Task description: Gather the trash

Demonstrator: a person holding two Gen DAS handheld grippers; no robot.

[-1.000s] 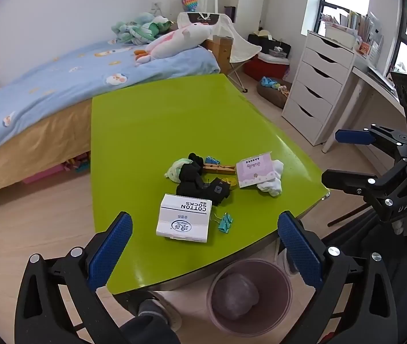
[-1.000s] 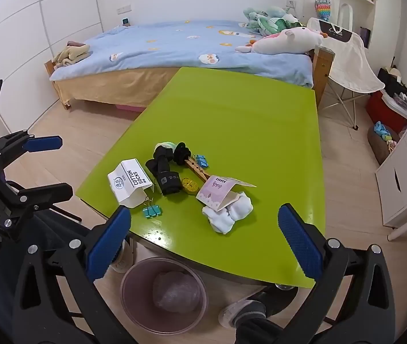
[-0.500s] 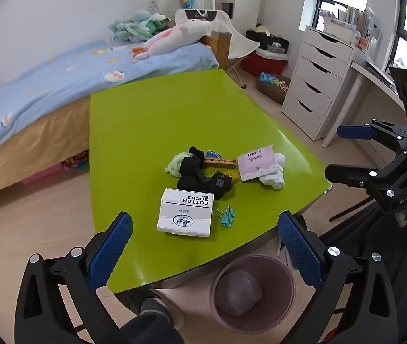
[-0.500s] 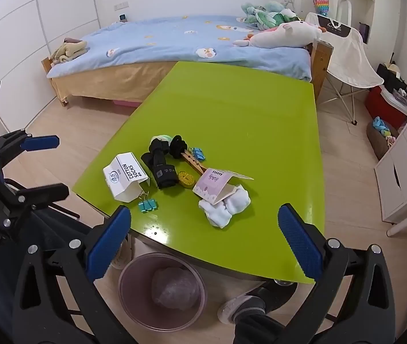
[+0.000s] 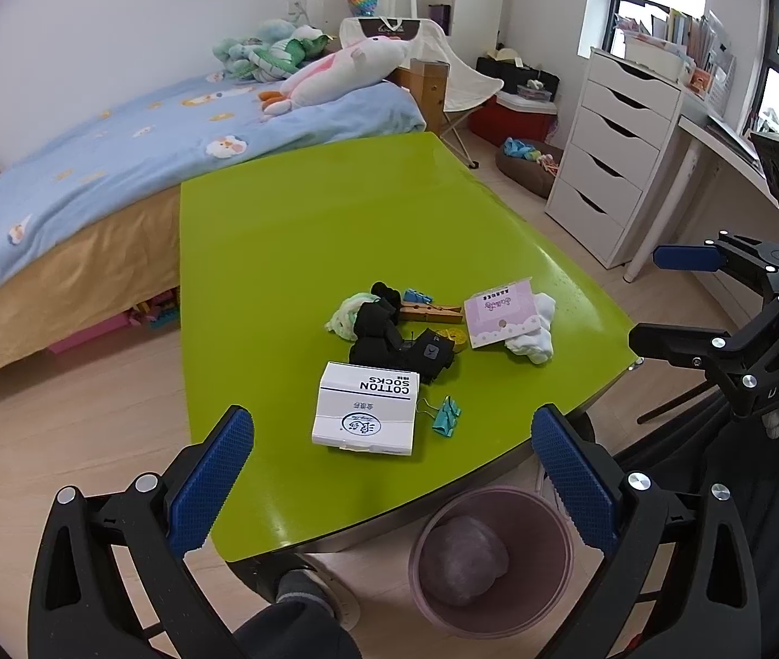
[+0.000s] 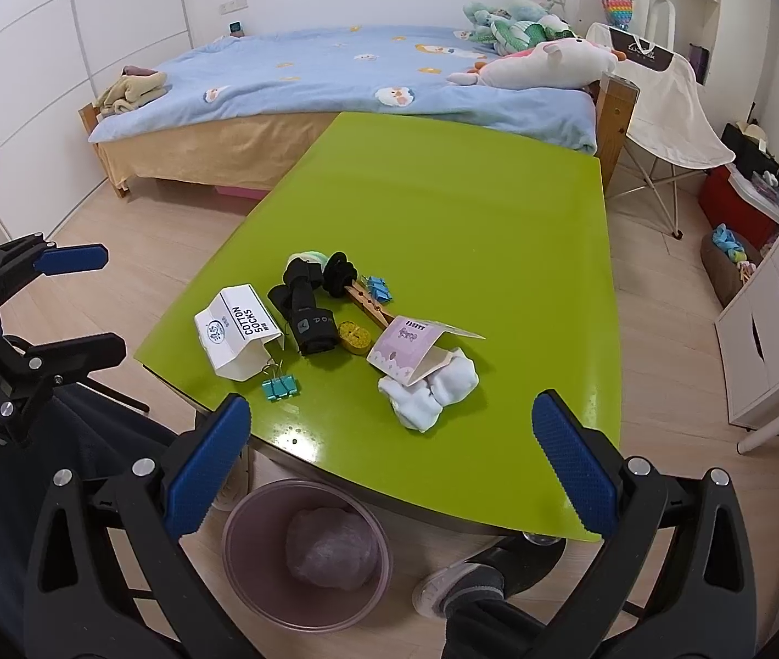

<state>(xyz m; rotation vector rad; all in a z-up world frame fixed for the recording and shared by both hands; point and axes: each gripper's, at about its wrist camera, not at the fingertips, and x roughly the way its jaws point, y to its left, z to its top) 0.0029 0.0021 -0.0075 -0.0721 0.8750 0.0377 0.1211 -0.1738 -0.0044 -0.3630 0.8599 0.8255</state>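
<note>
Jaws of both the left gripper (image 5: 384, 472) and right gripper (image 6: 389, 467) gape empty above the bench (image 5: 301, 230); the white sock box (image 5: 365, 408), likely light, crushable cardboard, wants gripping across its narrow sides.

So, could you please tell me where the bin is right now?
The bin stands on the floor under the green table's near edge, low in both wrist views, below the teal binder clips.

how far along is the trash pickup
Barely started. Done: only a crumpled wad sits in the pink bin. In hand: nothing; left gripper and right gripper are open. Left: white cotton socks box and pink card packaging on the green table.
</note>
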